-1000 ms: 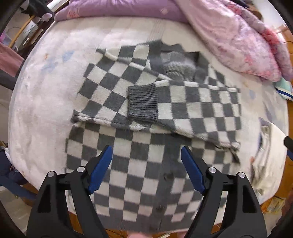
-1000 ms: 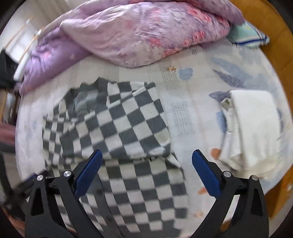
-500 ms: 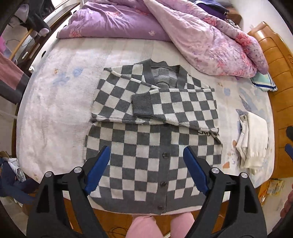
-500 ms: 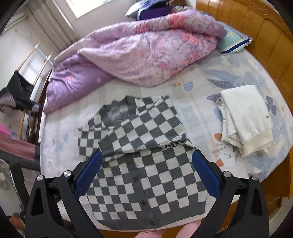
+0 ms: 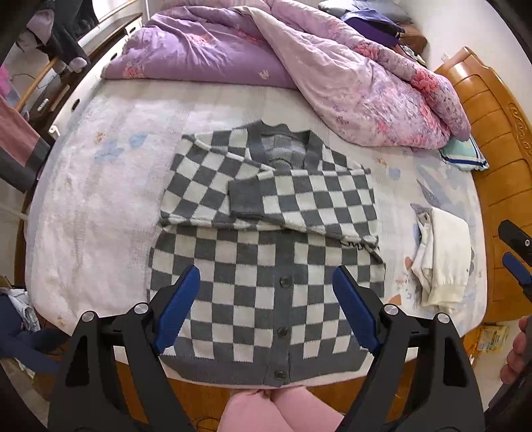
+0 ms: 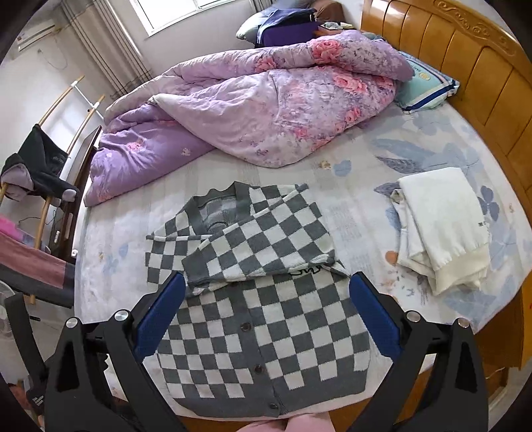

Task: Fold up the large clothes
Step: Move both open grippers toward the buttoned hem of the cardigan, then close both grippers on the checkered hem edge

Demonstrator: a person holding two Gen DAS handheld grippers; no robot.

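Bright, even daylight from the window (image 6: 173,13) far ahead; sharp focus, soft shadows, strong fisheye bending and dark corners.

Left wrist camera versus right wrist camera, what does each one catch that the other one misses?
Only the left wrist view shows a bare hand at the right edge and the right gripper's tip. Only the right wrist view shows the window and a fan. Both show the checked cardigan with sleeves folded across, the white clothes, the purple quilt and open jaws.
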